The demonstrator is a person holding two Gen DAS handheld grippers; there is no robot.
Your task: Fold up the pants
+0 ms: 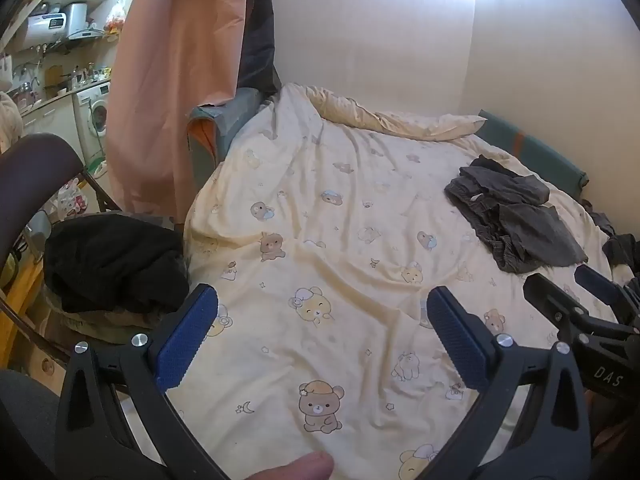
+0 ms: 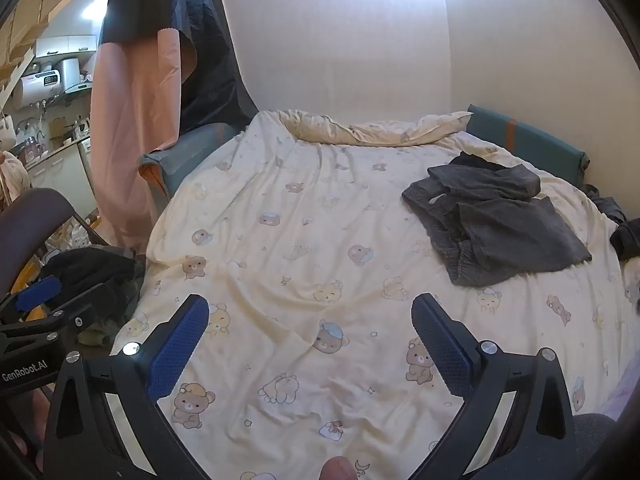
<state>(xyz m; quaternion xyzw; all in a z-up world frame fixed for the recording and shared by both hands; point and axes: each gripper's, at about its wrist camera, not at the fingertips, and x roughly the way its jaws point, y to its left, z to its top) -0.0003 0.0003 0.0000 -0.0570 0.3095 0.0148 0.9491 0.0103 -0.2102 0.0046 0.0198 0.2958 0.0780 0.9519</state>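
Note:
Dark grey pants (image 1: 516, 222) (image 2: 496, 220) lie crumpled on the far right part of a bed with a cream bear-print duvet (image 1: 340, 248) (image 2: 304, 240). My left gripper (image 1: 322, 320) hangs open over the near part of the duvet, nothing between its blue pads. My right gripper (image 2: 310, 328) is open too, also above bare duvet, well short of the pants. In the left wrist view the right gripper (image 1: 572, 284) shows at the right edge. In the right wrist view the left gripper (image 2: 48, 296) shows at the left edge.
A heap of black clothes (image 1: 116, 260) lies left of the bed beside a dark chair back (image 1: 36, 176). A pink curtain (image 1: 176, 92) hangs at the bed's far left corner. More dark cloth (image 2: 626, 236) sits at the bed's right edge by the wall.

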